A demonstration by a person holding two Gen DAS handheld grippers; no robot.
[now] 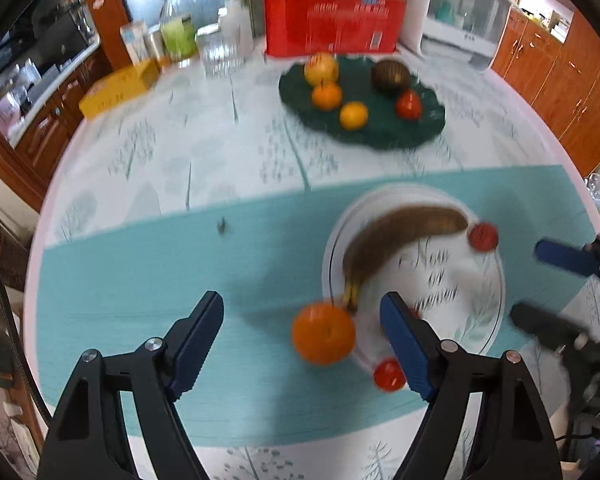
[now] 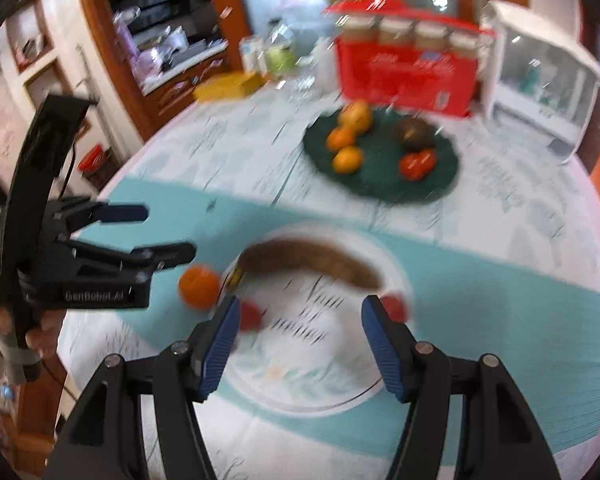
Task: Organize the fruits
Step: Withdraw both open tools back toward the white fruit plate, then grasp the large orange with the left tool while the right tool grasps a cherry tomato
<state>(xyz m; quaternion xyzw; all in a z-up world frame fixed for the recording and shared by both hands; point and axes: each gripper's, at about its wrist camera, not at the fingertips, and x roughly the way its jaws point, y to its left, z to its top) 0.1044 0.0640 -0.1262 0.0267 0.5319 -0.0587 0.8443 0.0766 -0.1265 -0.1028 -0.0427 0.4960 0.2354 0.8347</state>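
A white plate point(image 1: 476, 320) point(image 2: 332, 376) holds a brown overripe banana point(image 1: 400, 240) point(image 2: 312, 260) and small red tomatoes point(image 1: 483, 236) point(image 2: 394, 306). An orange point(image 1: 324, 332) point(image 2: 199, 285) lies on the teal mat just left of the plate, with another tomato point(image 1: 388, 374) point(image 2: 251, 316) near it. My left gripper point(image 1: 302, 332) point(image 2: 160, 232) is open, hovering over the orange. My right gripper point(image 2: 296, 328) point(image 1: 540, 280) is open and empty above the plate. A dark green plate point(image 1: 384, 128) point(image 2: 380, 176) farther back holds oranges, an apple, a tomato and an avocado.
A red box point(image 1: 332, 28) point(image 2: 404, 76) of jars, a white appliance point(image 1: 460, 20), a yellow box point(image 1: 118, 88), bottles and a glass jar point(image 1: 220, 52) stand at the table's far edge. Wooden cabinets surround the round table.
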